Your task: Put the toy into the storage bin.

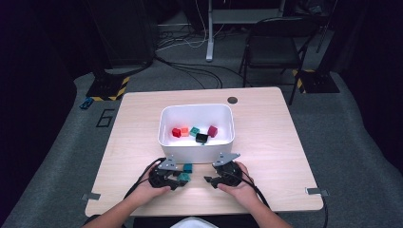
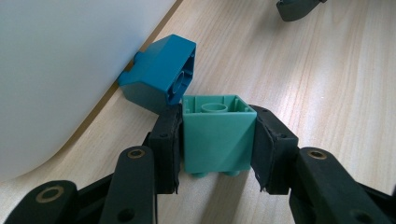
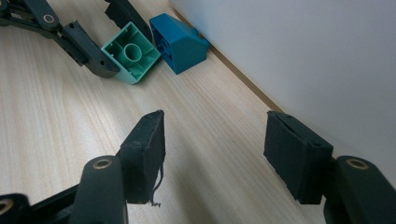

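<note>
Overhead light brightly illuminates the table point(image 1: 266, 142) and the white bin point(image 1: 196, 142), the surrounding room remains dark, the high view is soft, and both gripper views are sharp with faint shadows.

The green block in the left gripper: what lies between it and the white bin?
A blue sloped block lies there, touching the green block and leaning against the white bin, in the left gripper view. The left gripper clamps the green block.

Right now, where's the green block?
The green block sits clamped between the left gripper pads, on the table just in front of the white bin, touching the blue block.
</note>
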`<move>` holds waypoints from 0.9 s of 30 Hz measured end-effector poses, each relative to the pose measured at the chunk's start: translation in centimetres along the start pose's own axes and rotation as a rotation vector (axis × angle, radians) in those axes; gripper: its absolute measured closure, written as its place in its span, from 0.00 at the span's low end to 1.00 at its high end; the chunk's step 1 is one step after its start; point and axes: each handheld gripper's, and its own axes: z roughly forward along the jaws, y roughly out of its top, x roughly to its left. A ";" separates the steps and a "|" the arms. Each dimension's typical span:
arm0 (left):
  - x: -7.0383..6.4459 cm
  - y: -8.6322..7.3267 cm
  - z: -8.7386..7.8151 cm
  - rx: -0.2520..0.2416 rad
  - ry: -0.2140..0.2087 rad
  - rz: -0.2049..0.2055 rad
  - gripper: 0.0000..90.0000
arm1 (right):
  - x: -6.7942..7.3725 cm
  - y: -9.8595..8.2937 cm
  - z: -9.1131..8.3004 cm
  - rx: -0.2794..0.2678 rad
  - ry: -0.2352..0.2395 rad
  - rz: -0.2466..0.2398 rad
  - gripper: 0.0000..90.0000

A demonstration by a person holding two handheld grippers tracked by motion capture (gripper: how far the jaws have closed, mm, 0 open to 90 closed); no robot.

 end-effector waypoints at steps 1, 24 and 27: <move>0.0 0.0 0.0 0.001 0.000 -0.001 0.64 | 0.0 0.0 0.0 0.000 0.001 0.003 0.42; -0.9 3.3 -4.8 -0.074 -0.044 -0.001 0.65 | 0.0 0.0 -0.1 0.001 0.000 0.015 0.42; -0.8 4.1 -5.7 -0.080 -0.047 -0.005 0.65 | 0.0 0.0 -0.1 0.001 0.000 0.013 0.42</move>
